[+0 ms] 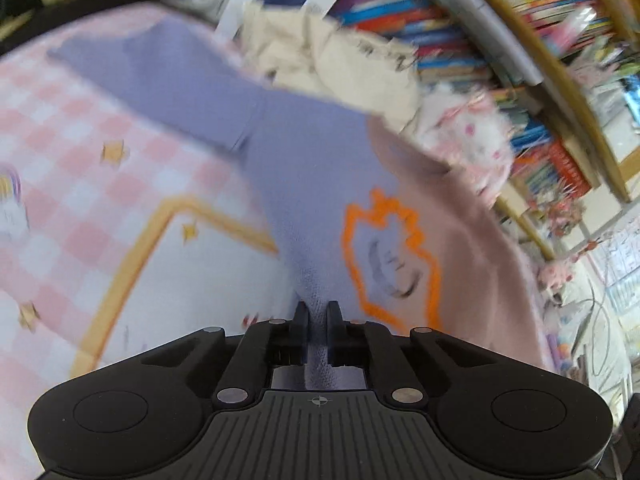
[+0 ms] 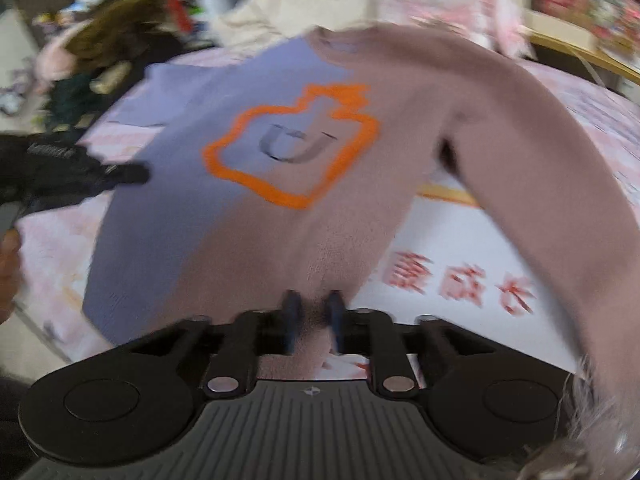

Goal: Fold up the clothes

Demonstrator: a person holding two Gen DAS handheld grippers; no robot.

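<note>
Black tongs fill the foreground of both wrist views. In the left wrist view, the left tongs (image 1: 318,316) are pressed together on a bunched fold of a sweater (image 1: 320,168), gripped at the hem of its lavender half. In the right wrist view, the right tongs (image 2: 314,308) are likewise pinched on a fold of the same sweater (image 2: 320,220), at the hem of its dusty-pink half. The sweater is spread out between the two grips over a pink checked blanket (image 1: 80,184) printed with small stars and a yellow border line; white areas with red characters are seen on this blanket (image 2: 460,248) in the right view. An orange outline shape (image 2: 292,144) with a grey letter inside is carried on the sweater's chest, across the line where the two colours meet. One lavender sleeve (image 1: 168,80) is laid out to the side on the blanket, while a pink sleeve (image 2: 560,168) is seen running along the right edge. The left tongs (image 2: 132,174) are also seen at the left of the right wrist view, at the lavender edge. Beyond the sweater, a crumpled cream cloth (image 1: 332,56), a pink-and-white plush toy (image 1: 472,136) and a bookshelf (image 1: 540,40) are seen, all blurred.
</note>
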